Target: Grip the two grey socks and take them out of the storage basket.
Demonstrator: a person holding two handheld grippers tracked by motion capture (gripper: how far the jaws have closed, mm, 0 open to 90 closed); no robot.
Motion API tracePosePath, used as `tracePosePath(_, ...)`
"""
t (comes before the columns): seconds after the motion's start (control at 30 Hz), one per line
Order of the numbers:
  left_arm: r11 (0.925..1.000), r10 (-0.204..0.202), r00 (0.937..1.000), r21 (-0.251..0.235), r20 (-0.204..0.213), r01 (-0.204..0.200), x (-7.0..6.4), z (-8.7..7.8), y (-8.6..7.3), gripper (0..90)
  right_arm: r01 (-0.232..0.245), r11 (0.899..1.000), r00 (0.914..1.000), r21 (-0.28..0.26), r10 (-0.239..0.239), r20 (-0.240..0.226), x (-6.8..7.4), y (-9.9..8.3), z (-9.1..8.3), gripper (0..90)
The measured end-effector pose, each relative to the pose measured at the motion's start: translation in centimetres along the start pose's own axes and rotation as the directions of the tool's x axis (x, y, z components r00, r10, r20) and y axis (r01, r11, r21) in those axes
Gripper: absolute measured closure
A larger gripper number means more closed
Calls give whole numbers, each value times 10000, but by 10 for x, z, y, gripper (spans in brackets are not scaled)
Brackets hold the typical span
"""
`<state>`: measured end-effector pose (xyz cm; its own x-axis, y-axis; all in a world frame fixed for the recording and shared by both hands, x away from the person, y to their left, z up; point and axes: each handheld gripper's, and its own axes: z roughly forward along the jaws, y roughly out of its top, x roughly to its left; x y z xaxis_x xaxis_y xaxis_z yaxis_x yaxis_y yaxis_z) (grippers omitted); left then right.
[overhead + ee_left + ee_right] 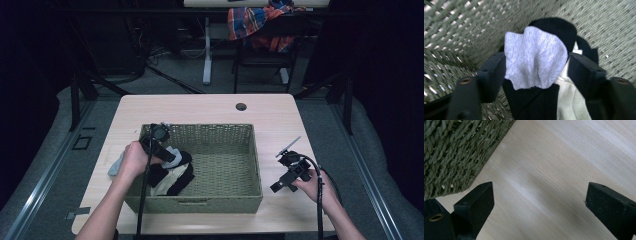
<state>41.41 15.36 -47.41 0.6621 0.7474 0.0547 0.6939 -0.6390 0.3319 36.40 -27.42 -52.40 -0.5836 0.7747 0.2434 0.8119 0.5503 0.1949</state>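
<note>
We found the left gripper (536, 72) inside the woven olive-green rectangular basket (252, 150), its jaws spread on either side of a light grey sock (535, 57) lying on the black and cream socks (172, 177); whether it pinched the cloth, we could not tell. Sorting looked part done: another pale sock (116, 165) lay outside, left of the basket. Rightward, the right gripper (276, 187) rested released over the pale wooden table (280, 120), nothing blocking it.

Dim overhead light (left close-up blurred)
</note>
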Motion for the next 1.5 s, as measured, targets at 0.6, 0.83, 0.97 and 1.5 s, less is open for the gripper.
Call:
tracePosePath(0.6,9889,223,9979,1481,-601,-132,1,30,-3,844,-183,9995,9998,-251,183,-12,0,-2,2,125)
tracePosePath(0.83,9961,331,9986,837,-401,-297,1,12,-5,856,165,9999,9998,23,-166,147,-2,-1,-2,129)
tracePosePath(0.97,9984,500,9985,263,-202,-494,0,-5,-10,856,137,9999,9998,-58,-136,175,-1,-1,-2,129)
tracePosePath(1.5,9949,635,9968,-751,-485,-671,-2,-50,-15,855,108,9999,9999,-14,-108,70,-2,-1,-2,130)
